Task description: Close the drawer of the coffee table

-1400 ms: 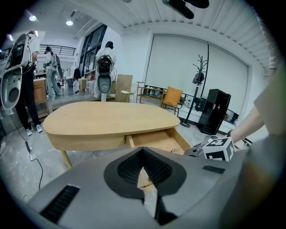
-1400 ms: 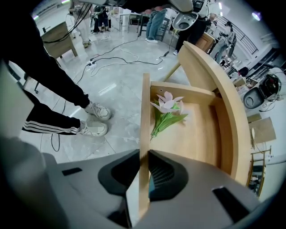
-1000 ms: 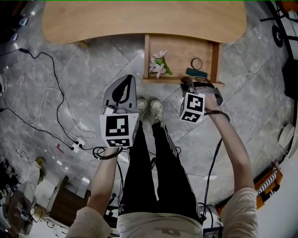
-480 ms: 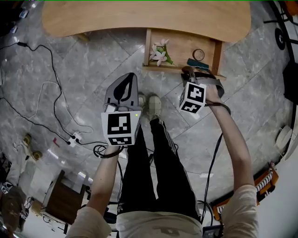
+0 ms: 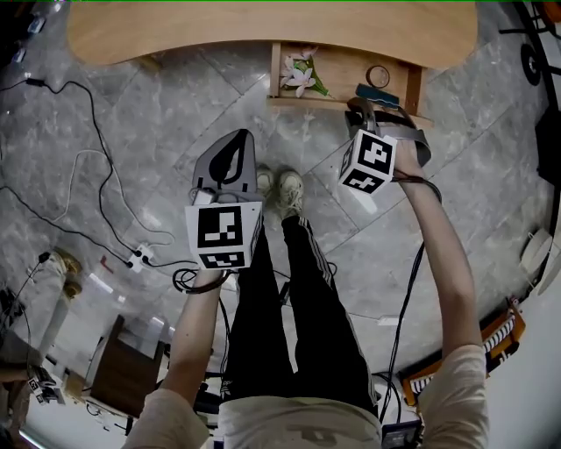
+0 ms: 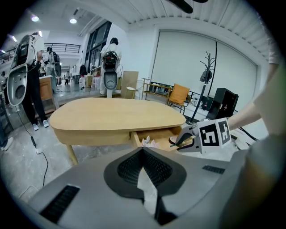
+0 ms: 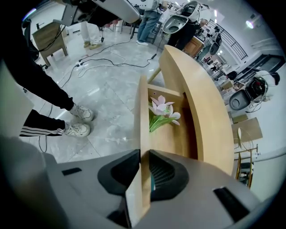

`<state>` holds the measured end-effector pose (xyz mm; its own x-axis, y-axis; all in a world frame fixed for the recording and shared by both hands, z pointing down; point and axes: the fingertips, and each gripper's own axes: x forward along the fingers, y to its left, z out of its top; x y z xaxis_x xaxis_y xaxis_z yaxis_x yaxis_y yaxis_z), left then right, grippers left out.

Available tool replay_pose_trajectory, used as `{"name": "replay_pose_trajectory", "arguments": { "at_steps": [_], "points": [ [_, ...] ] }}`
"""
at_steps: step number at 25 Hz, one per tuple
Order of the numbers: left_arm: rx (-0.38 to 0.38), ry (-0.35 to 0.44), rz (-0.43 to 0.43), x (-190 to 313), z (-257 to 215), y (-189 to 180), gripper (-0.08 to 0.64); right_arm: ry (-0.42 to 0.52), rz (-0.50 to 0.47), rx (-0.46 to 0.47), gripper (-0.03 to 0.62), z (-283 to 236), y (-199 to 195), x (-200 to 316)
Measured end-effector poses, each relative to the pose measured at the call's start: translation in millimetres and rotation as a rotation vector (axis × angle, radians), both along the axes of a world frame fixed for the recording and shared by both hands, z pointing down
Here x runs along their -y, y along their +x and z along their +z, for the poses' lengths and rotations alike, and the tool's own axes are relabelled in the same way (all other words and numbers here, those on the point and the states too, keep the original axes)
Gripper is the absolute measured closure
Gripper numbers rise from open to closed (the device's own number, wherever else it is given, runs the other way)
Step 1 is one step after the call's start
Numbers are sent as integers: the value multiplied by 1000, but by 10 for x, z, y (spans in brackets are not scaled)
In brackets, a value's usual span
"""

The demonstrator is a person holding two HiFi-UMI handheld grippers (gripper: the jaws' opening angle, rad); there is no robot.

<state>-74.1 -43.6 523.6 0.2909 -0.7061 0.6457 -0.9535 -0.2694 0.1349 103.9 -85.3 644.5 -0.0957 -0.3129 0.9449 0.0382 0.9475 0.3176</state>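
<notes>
The light wooden coffee table (image 5: 263, 26) has its drawer (image 5: 344, 70) partly open, with a pink artificial flower (image 5: 298, 75), a ring (image 5: 379, 76) and a teal object (image 5: 377, 92) inside. My right gripper (image 5: 361, 107) is shut on the drawer's front panel (image 5: 316, 102). In the right gripper view the panel (image 7: 144, 120) runs between the jaws of that gripper (image 7: 143, 154), with the flower (image 7: 161, 112) beyond. My left gripper (image 5: 238, 133) hangs over the floor left of the drawer, shut on nothing. In the left gripper view this gripper (image 6: 143, 150) points at the table (image 6: 116, 116).
The person's white shoes (image 5: 280, 188) stand on the grey tiled floor just in front of the drawer. Black cables and a power strip (image 5: 138, 260) lie on the floor to the left. A small wooden stool (image 5: 123, 377) is at lower left.
The right gripper has moved toward the table with the front panel in its grip, and the drawer has slid further in. The left gripper has stayed about where it was.
</notes>
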Motion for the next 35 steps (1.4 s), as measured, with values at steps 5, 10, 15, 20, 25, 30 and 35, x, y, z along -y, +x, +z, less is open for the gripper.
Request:
{"name": "replay_pose_trajectory", "arguments": {
  "at_steps": [5,10,15,20,25,30,35],
  "points": [
    [9,11,3,148,19,21,552,91,79,9,511,-13,28,323],
    [14,2,-12,235,84,-13,552,179,243,73,432,-89,34,725],
    [23,-18,-8,175,154,-19,552,263,472,146,411,-130,89,884],
    [31,-28,-12,193,220,-38,552,323,822,281,393,-119,191,886],
    [42,-20,1,225,217,-57,552,348,1119,381,394,-132,258,840],
    [36,-29,-10,201,253,-83,552,342,1224,431,410,-110,234,797],
    [28,-35,12,195,292,-13,552,340,1283,483,458,-103,225,782]
  ]
}}
